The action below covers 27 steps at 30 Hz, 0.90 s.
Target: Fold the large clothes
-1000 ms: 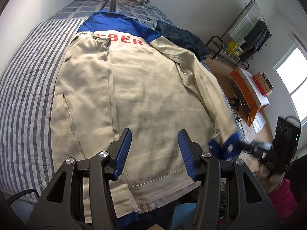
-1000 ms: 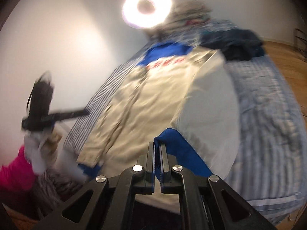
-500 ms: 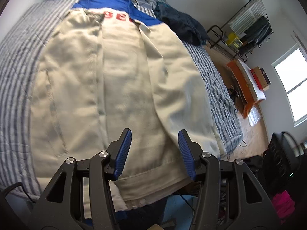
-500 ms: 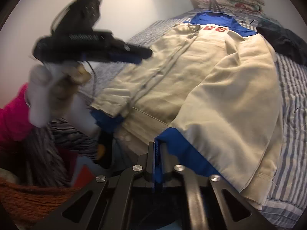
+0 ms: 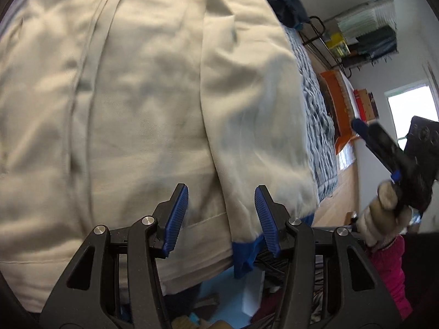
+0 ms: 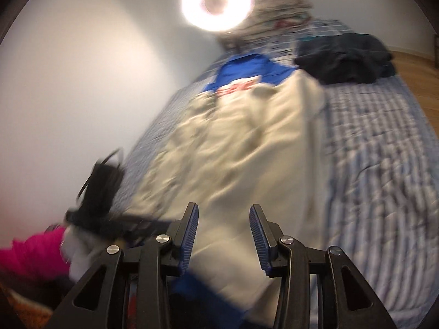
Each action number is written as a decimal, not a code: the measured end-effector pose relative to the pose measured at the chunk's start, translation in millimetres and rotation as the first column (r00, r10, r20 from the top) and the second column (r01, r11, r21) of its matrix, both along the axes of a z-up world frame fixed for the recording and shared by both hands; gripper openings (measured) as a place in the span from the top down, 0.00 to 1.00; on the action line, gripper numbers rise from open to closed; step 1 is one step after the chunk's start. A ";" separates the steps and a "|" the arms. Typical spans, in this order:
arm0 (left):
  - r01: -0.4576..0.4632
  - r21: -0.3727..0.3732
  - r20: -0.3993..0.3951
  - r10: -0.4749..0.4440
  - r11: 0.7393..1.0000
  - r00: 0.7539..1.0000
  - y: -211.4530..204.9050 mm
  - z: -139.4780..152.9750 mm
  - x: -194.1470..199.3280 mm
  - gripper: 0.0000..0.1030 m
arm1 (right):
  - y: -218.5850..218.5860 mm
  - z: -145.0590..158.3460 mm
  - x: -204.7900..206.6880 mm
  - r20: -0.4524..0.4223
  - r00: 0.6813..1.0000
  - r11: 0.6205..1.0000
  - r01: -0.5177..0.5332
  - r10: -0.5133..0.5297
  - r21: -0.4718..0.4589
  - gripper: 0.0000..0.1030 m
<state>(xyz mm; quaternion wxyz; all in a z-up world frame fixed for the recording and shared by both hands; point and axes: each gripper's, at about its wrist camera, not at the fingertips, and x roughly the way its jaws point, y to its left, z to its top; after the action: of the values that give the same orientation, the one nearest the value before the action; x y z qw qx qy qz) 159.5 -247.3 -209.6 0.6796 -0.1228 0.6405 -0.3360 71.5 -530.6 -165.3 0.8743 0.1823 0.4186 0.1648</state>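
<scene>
— Both grippers over the jacket?
— Yes. It lies flat on the striped bed, its sleeve folded across the front, blue cuff at the near hem.
— Left gripper?
— Fingers apart, hovering above the hem, gripping nothing.
— Right gripper?
— Its fingers have just been opening; they stand apart, nothing pressed between them.

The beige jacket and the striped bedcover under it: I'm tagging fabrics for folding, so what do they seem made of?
Beige jacket: apparently a woven cotton-type twill, matte; a fine diagonal weave shows, with stitched seams and soft creases. The blue cuff may be knit, but it is too blurred to tell.
Striped bedcover: looks like quilted cloth, matte, puckered along stitch lines; fibre unclear.
</scene>
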 end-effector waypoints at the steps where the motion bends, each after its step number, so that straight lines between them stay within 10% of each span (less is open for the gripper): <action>1: -0.017 -0.004 -0.014 0.017 1.000 1.000 -0.7 -4.5 2.4 0.50 | -9.4 -2.6 9.8 -0.010 1.000 1.000 0.027 -0.027 0.009 0.59; 16: -0.053 -0.051 -0.027 0.051 0.997 0.998 -12.8 -16.9 25.0 0.51 | -88.8 -50.3 138.4 -0.107 0.969 0.974 0.226 -0.223 0.015 0.59; 20: -0.025 -0.015 0.018 0.026 1.000 1.000 -23.3 -18.9 27.1 0.95 | -95.1 -64.6 166.2 -0.124 0.960 0.967 0.254 -0.249 0.026 0.59; 27: -0.006 0.001 0.136 0.006 1.000 0.991 -19.7 2.2 9.6 1.00 | -101.4 -89.5 207.9 -0.158 0.951 0.955 0.283 -0.267 0.086 0.60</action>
<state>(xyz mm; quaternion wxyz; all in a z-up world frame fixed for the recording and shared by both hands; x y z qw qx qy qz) 169.1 -267.0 -207.4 0.7227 -0.1011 0.5925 -0.3413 279.4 -632.0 -254.8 0.8449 0.2972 0.4419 0.0498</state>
